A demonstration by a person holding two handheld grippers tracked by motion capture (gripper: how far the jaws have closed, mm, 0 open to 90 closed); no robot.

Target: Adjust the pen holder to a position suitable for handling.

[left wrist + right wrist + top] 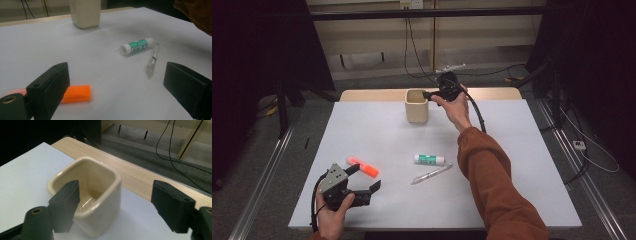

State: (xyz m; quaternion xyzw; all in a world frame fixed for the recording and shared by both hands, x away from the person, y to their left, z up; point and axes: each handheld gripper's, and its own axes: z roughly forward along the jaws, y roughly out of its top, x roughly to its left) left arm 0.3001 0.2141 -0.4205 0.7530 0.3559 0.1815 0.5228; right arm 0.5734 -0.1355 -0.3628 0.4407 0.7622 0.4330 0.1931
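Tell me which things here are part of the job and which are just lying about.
In the job:
- cup, with one wall between the right gripper's open jaws
- highlighter, beside the left gripper, whose jaws are open

Likely lying about for now:
- glue stick
- pen
- cables on the floor behind the table

From my high view the white table (377, 135) is evenly lit from above, while both sides drop into near black. Shadows are soft and short. My left gripper view looks dim and bluish; the orange marker (76, 93) close in is slightly blurred. In my right gripper view the cream cup (100, 202) carries a pale glare inside, and its near edge is soft.
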